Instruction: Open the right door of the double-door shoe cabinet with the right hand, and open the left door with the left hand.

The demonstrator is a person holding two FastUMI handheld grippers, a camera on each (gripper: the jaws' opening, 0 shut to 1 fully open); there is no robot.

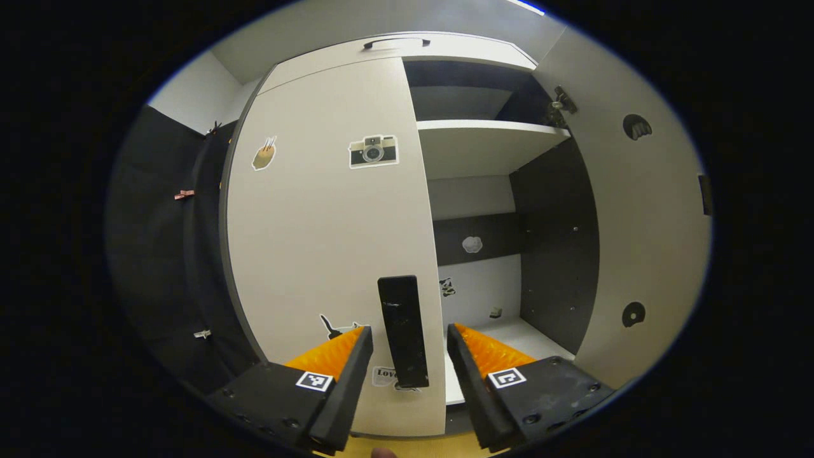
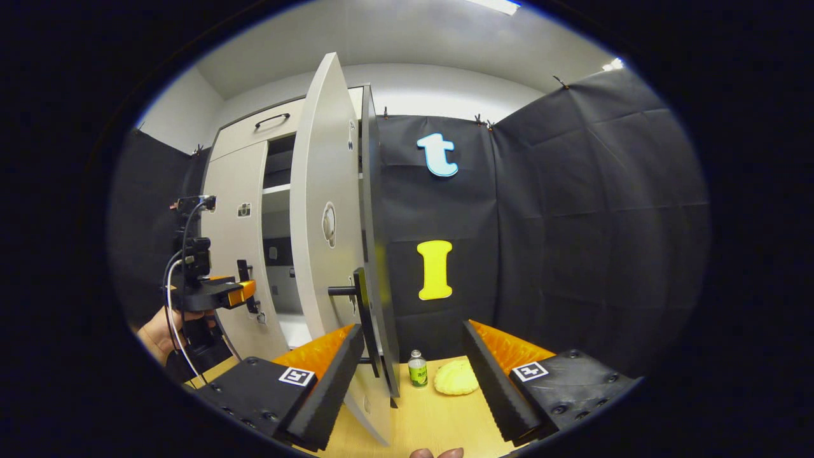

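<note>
Left gripper view: your left gripper (image 1: 407, 356) is spread wide, gripping nothing, fingers either side of the left door handle (image 1: 402, 331) at 6 o'clock. The left door (image 1: 331, 242) looks closed; the right door (image 1: 636, 216) stands swung out at 3 o'clock. Handle is a stiff, slim black bar, likely slick; close across its middle and pull on the hinge arc. The panel should swing light.

Right gripper view: your right gripper (image 2: 413, 375) is open, empty, straddling the right door's free edge and right door handle (image 2: 359, 299) at 6 o'clock.
</note>
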